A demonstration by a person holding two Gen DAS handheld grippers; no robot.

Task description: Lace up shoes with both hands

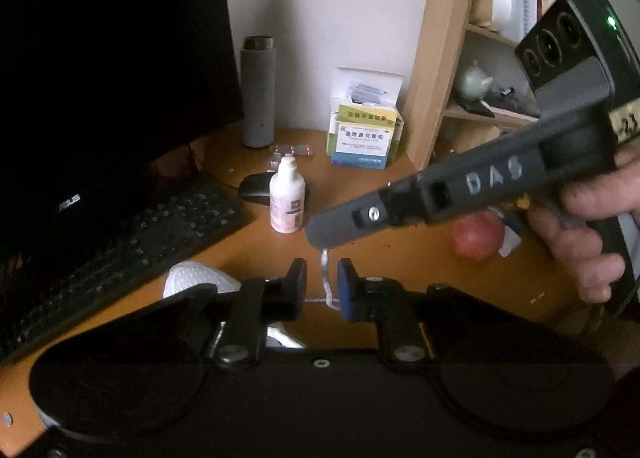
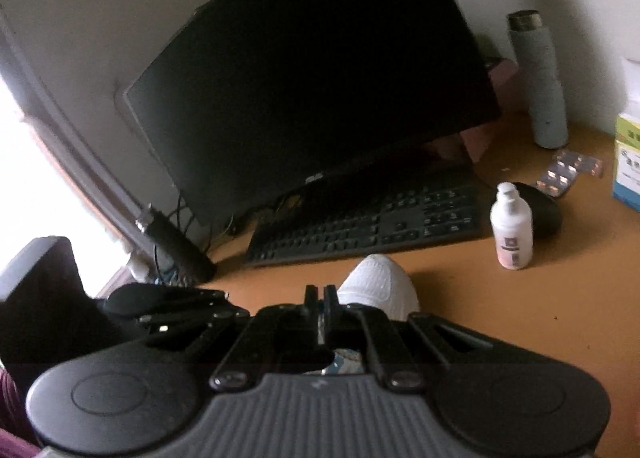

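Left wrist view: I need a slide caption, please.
Right gripper pinches a white lace hanging between the left gripper fingers, white shoe below.

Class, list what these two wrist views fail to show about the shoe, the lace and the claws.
- Shoe: left wrist view shows only the white toe; the left claw body hides the eyelets.
- Lace: its pale strand runs up under the right claw tip; its end is hidden.
- Right wrist view: the right claw's shut fingers cover whatever they pinch.
- Apple: blurred, partly behind the right claw.

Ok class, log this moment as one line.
step: lacing white shoe | left gripper: open around shoelace | right gripper: shut on shoelace
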